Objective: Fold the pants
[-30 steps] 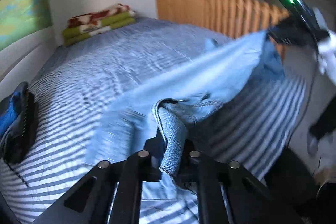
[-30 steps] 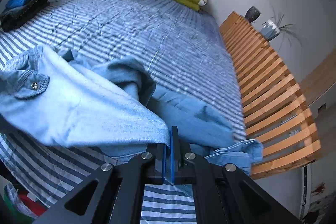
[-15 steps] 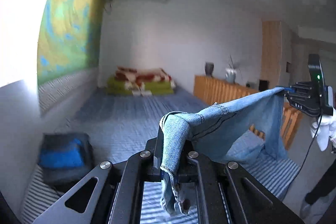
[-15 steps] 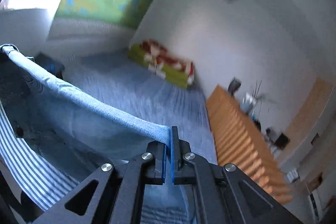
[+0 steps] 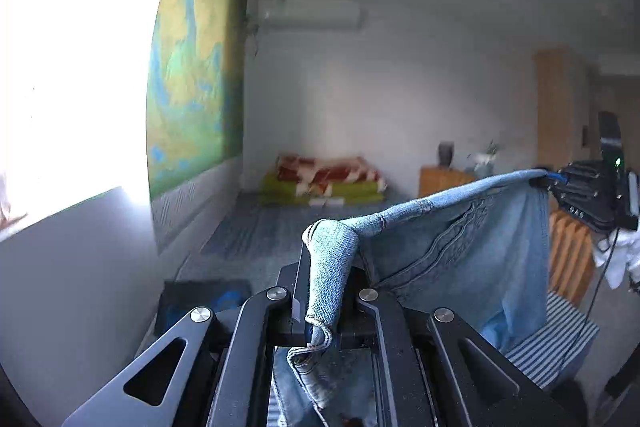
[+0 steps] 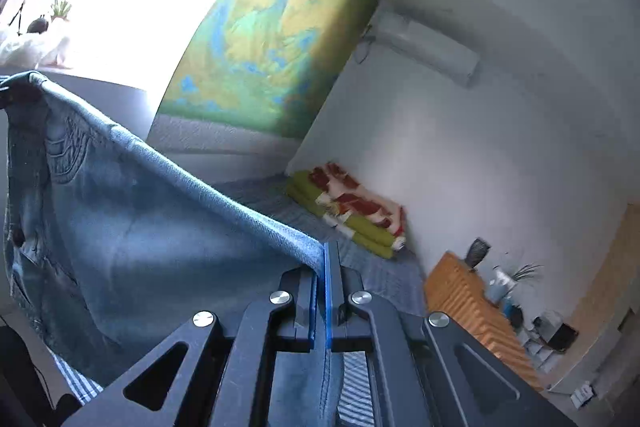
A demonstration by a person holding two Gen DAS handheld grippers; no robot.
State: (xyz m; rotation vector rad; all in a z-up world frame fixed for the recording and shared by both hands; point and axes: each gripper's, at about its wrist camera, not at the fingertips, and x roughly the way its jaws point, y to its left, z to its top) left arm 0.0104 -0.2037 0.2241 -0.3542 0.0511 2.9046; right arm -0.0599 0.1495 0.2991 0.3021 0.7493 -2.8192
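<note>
Lifted clear of the bed [image 5: 280, 227] now: pants [image 5: 460, 247] stretched by the waistband in mid-air between the two grippers, where a second ago most of the denim still lay heaped on the striped cover. Left gripper [image 5: 326, 307] clamped almost fully closed on one end of the waistband, a rolled wad of light-blue denim bulging over the top of the fingers and a frayed tail hanging below them. Right gripper [image 6: 325, 299] pressed completely closed on the other end, only a thin edge of cloth pinched between the blue pads [image 6: 328, 307]. Seen from the left wrist, the far gripper [image 5: 576, 191] held high above the bed's right side, in front of the wooden slatted frame [image 5: 568, 255], waistband taut and sloping gently up to it. Body of the pants hanging as a sheet over the bed's near edge, a stitched pocket showing, lower part dropping out of sight so that contact with the striped cover [image 5: 548, 343] cannot be told. Both views tipped up since then: earlier mostly bedspread, now walls, green-and-yellow wall picture [image 5: 192, 75], bright window, air conditioner [image 5: 308, 13]. Folded red-and-green blankets [image 5: 324, 179] at the bed's far end unchanged, dark blue bag [image 5: 200, 303] at the bed's left side as before.
</note>
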